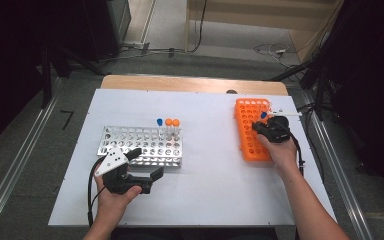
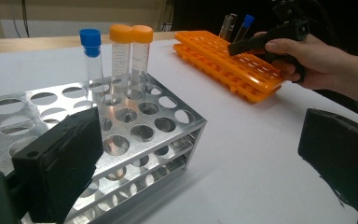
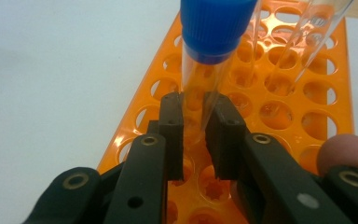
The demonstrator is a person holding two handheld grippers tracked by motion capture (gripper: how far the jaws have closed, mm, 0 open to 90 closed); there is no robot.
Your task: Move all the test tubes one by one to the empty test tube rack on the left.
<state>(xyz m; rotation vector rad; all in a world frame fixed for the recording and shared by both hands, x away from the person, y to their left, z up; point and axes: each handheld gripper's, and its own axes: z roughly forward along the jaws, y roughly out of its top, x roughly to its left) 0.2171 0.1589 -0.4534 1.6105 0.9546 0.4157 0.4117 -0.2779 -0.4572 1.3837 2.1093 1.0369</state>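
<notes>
Between the two black jaws of the right hand-held gripper (image 3: pixel 193 135), a clear tube with a blue cap (image 3: pixel 214 35) is pinched just below its cap; the jaws are closed on its glass wall and the tube stands over the holes of the orange rack (image 3: pixel 279 107). Beside it in the right gripper view a second clear tube (image 3: pixel 317 32) leans out of that rack. From the high view, the right hand-held gripper (image 1: pixel 274 127) sits over the far half of the orange rack (image 1: pixel 252 145), which lies at the right side of the white worktop (image 1: pixel 205 190).

Nearer the person, the left hand-held gripper (image 1: pixel 147 172) hovers low over the worktop with its jaws spread wide and nothing between them, just in front of the metal rack (image 1: pixel 130 142). In the left gripper view that metal rack (image 2: pixel 163 123) holds three upright tubes at its far corner: one blue-capped tube (image 2: pixel 91 46) and two orange-capped tubes (image 2: pixel 130 42) side by side.
</notes>
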